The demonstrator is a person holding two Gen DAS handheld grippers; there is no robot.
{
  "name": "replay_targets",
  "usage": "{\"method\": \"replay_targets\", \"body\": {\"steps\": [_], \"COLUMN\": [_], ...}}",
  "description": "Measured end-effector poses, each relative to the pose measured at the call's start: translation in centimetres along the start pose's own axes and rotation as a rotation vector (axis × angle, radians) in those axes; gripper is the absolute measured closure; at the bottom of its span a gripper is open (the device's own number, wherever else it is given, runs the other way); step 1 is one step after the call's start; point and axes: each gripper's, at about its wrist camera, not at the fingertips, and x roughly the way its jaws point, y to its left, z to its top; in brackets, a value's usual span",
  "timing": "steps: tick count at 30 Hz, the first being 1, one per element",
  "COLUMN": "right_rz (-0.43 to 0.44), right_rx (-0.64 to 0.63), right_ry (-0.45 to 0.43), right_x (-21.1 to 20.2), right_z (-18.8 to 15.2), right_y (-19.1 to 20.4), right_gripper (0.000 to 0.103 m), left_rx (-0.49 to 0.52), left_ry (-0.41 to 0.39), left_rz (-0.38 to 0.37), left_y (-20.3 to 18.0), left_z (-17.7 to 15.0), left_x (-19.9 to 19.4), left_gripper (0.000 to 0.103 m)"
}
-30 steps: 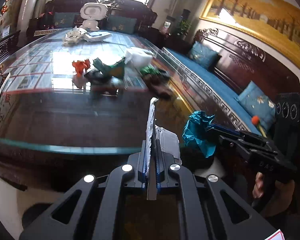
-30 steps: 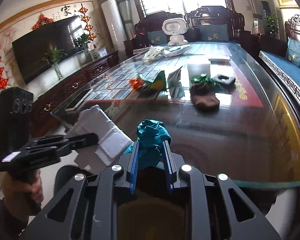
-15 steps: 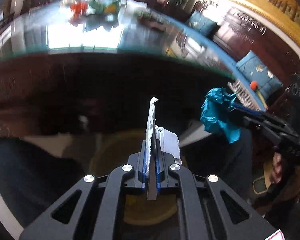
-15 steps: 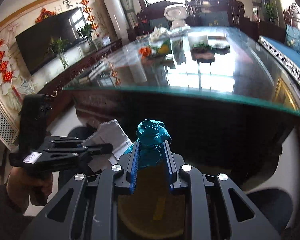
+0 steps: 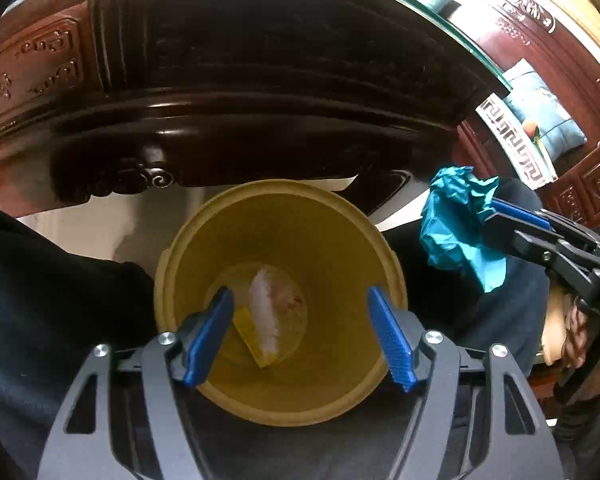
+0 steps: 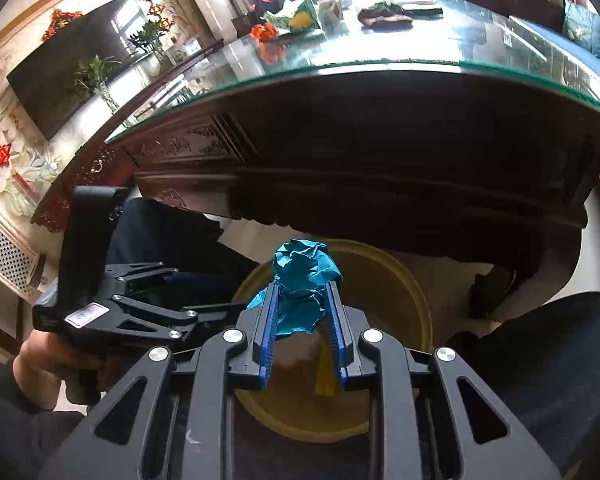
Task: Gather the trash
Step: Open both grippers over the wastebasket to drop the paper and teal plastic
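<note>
Left claw now spread wide over the yellow bin; the white paper it pinched half a second ago lies at the bin bottom, so we count that piece collected. Right claw clamped on the teal paper wad, poised above the bin rim, not released. More trash left on the tabletop, so we judge the job only partway

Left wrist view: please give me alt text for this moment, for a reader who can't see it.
The left claw hangs open over a yellow bin that holds a white paper wad and a yellow scrap. At right, the right claw grips crumpled teal paper beside the bin, under a dark carved table.
</note>
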Motion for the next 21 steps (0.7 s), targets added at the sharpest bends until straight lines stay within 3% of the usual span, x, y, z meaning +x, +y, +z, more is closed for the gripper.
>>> {"method": "replay_targets", "body": {"steps": [8,14,21], "right_rz": [0.01,0.031,0.045], "right_rx": [0.002,0.011,0.017], "right_ry": [0.05,0.081,0.044], "right_x": [1.4,2.1,1.6], "right_z": [-0.5,-0.7,0.1], "right_y": [-0.4,-0.5,-0.9], "right_gripper": [0.08,0.065,0.064], "left_rx": [-0.035,-0.051,-0.036], "left_ry": [-0.052,-0.057,-0.071], "left_rz": [0.093,0.109,0.12], "left_y": [1.7,2.7,2.4], "left_z": [1.2,1.9,2.5], "left_x": [-0.9,-1.2,-1.2], "left_gripper": [0.032,0.031,0.031]}}
